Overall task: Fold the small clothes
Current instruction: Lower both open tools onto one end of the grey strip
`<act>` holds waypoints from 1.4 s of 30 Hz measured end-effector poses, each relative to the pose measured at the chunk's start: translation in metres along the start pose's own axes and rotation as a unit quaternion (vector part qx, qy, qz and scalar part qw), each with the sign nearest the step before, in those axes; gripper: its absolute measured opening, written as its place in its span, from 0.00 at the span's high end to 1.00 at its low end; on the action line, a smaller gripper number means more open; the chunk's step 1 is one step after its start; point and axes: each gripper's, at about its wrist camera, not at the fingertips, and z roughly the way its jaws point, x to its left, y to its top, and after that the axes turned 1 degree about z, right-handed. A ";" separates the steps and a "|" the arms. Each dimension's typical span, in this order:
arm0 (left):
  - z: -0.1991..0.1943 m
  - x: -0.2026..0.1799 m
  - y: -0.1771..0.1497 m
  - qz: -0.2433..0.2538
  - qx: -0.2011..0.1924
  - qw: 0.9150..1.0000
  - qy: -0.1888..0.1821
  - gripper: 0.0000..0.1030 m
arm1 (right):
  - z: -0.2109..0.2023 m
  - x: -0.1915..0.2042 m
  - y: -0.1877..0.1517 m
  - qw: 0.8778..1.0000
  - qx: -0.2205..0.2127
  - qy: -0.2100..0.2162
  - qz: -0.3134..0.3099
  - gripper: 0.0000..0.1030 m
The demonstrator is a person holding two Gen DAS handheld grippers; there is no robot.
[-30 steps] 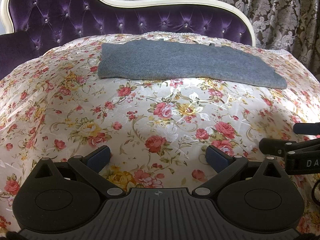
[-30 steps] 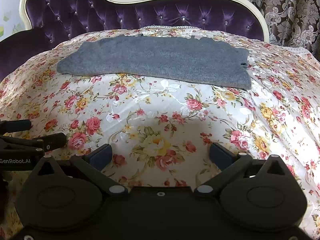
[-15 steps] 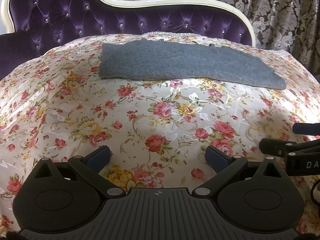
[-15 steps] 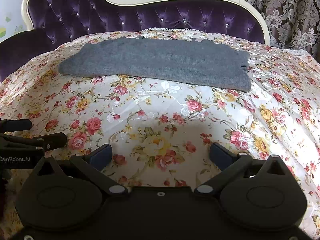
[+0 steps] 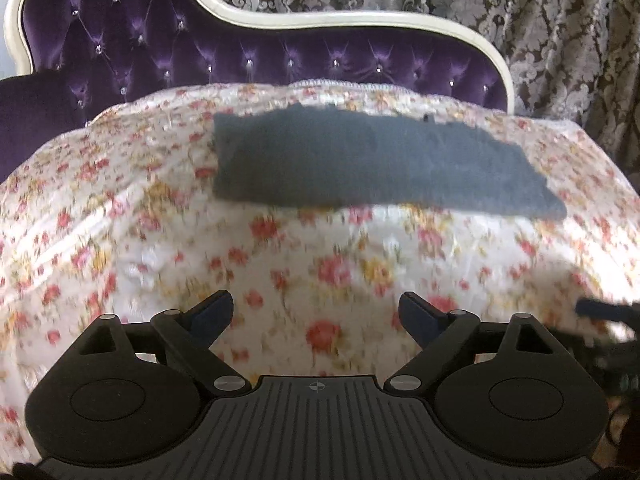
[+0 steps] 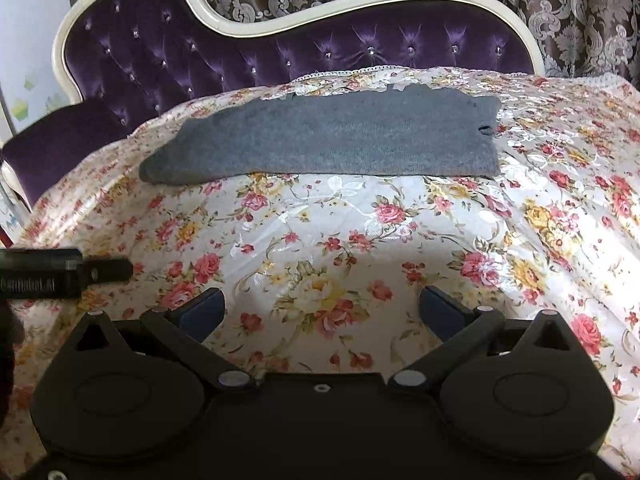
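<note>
A grey knitted garment (image 5: 372,164) lies flat in a long strip on the far part of the floral cloth; it also shows in the right wrist view (image 6: 336,140), with a small dark hole near its right edge. My left gripper (image 5: 316,312) is open and empty, well short of the garment, over the floral cloth. My right gripper (image 6: 320,306) is open and empty, also short of the garment. The left gripper's side shows at the left edge of the right wrist view (image 6: 60,272). The left wrist view is motion-blurred.
The floral cloth (image 6: 360,240) covers a rounded surface that drops off at left and right. A purple tufted sofa back with a cream frame (image 6: 280,56) stands right behind it. Patterned curtains (image 6: 560,8) hang further back.
Both grippers have moved forward and tilted up; the garment sits lower in both views. The left view has become blurred. Both jaws stay open.
</note>
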 end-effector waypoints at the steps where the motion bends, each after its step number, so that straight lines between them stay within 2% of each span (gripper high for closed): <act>1: 0.001 0.001 0.005 -0.003 -0.001 1.000 -0.001 0.12 | -0.001 -0.002 0.001 1.000 0.001 0.004 0.003 0.00; 4: 0.008 0.005 0.020 -0.010 0.004 1.000 -0.002 0.13 | -0.007 -0.009 0.004 1.000 0.002 0.017 0.018 0.01; 9: 0.022 0.004 0.046 0.005 0.000 1.000 0.003 0.13 | -0.021 -0.025 0.009 0.998 -0.015 0.009 0.052 0.01; 14: 0.045 -0.003 0.072 0.020 -0.012 1.000 0.011 0.13 | -0.029 -0.038 0.016 0.998 -0.033 0.001 0.054 0.01; 17: 0.067 -0.008 0.084 0.021 -0.005 1.000 0.013 0.13 | -0.029 -0.041 0.022 0.998 -0.039 0.003 0.053 0.01; 20: 0.089 -0.009 0.084 0.028 0.008 0.999 0.017 0.13 | -0.026 -0.041 0.027 0.998 -0.040 0.004 0.050 0.01; 24: 0.121 0.000 0.063 0.051 0.074 0.995 0.041 0.11 | -0.023 -0.042 0.030 0.998 -0.038 0.004 0.045 0.01; 26: 0.120 0.015 0.055 0.012 0.062 0.998 0.017 0.11 | -0.019 -0.044 0.033 0.999 -0.033 0.004 0.043 0.01; 27: 0.119 0.022 0.054 -0.006 0.069 0.998 0.008 0.11 | -0.018 -0.045 0.035 0.999 -0.030 0.006 0.043 0.01; 30: 0.116 0.027 0.053 -0.001 0.071 0.997 0.003 0.11 | -0.011 -0.048 0.051 0.998 -0.030 0.015 0.046 0.01; 36: 0.112 0.027 0.048 -0.001 0.065 0.998 0.002 0.11 | 0.032 -0.032 0.109 0.998 -0.062 0.008 0.007 0.01; 39: 0.113 0.025 0.050 0.000 0.063 0.998 0.002 0.11 | 0.071 -0.020 0.135 0.998 -0.055 -0.005 -0.017 0.01; 42: 0.113 0.023 0.051 0.000 0.063 0.998 0.003 0.11 | 0.113 -0.005 0.153 0.996 -0.039 -0.035 -0.071 0.01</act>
